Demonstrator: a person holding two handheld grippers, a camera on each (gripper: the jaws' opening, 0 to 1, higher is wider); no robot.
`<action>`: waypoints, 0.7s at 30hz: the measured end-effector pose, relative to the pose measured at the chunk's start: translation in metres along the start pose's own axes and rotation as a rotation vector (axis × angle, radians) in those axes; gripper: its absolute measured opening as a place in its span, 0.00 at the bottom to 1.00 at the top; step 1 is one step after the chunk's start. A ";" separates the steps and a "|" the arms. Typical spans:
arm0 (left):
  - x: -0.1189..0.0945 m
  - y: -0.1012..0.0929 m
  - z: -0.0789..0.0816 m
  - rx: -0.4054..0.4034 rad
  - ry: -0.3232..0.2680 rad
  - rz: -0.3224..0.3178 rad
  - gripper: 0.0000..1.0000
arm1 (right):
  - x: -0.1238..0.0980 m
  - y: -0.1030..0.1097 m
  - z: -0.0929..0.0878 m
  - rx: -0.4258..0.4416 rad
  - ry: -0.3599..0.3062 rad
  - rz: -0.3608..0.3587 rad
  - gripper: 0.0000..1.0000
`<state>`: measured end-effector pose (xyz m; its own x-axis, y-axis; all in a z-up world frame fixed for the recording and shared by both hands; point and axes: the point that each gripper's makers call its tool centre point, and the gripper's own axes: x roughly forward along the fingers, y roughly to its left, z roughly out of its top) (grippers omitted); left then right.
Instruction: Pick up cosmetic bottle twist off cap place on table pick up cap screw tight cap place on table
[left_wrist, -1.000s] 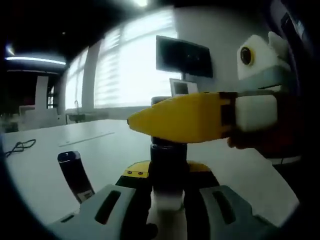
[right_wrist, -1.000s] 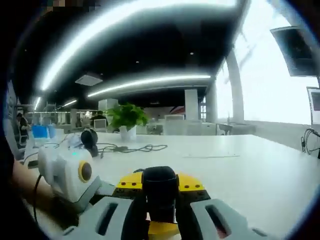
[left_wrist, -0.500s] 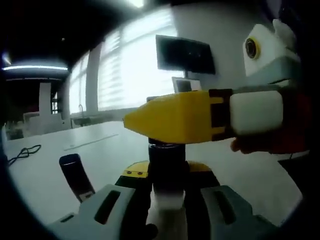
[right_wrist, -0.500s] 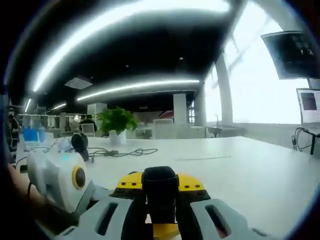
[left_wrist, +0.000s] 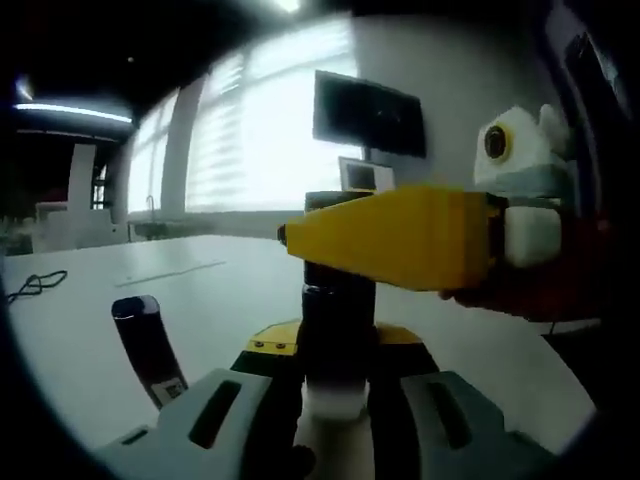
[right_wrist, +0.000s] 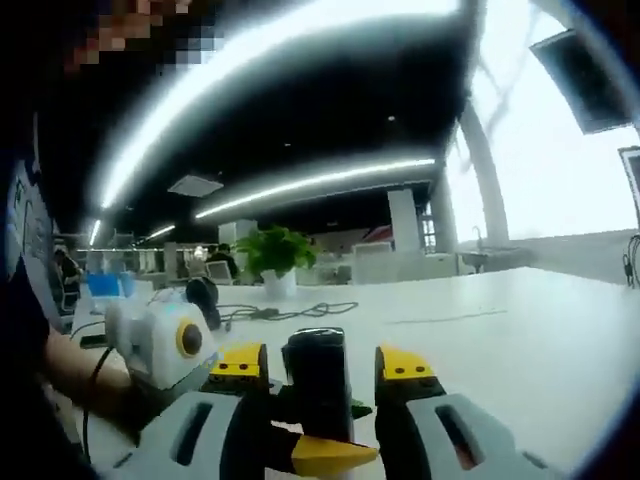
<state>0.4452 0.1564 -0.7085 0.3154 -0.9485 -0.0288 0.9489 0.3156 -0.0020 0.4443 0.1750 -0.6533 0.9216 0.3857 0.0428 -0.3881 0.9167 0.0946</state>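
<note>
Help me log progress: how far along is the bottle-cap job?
Done: the left hand-held gripper grips the bottle upright. In hand: the right hand-held gripper is open, jaws either side of the cap, which sits on the bottle. Left: setting the bottle on the table; loosening or tightening, I cannot tell.

Right gripper (left_wrist: 330, 240) across bottle (left_wrist: 338, 330), above table (left_wrist: 240, 290).

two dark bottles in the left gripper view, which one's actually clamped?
The upright bottle at centre, between the left gripper jaws. The other bottle stands tilted on the table, free.
</note>
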 end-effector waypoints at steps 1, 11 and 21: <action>0.000 -0.001 0.000 0.000 0.000 -0.002 0.14 | -0.002 -0.004 0.002 0.000 -0.007 0.002 0.36; -0.001 -0.011 0.000 0.005 -0.001 -0.071 0.14 | -0.011 0.010 0.014 0.051 0.009 0.338 0.39; -0.003 -0.025 -0.001 0.003 0.000 -0.153 0.14 | -0.022 0.025 0.000 -0.052 0.127 0.653 0.41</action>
<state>0.4209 0.1514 -0.7090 0.1671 -0.9855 -0.0282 0.9859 0.1673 -0.0030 0.4143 0.1897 -0.6522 0.4914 0.8699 -0.0423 -0.8691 0.4930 0.0406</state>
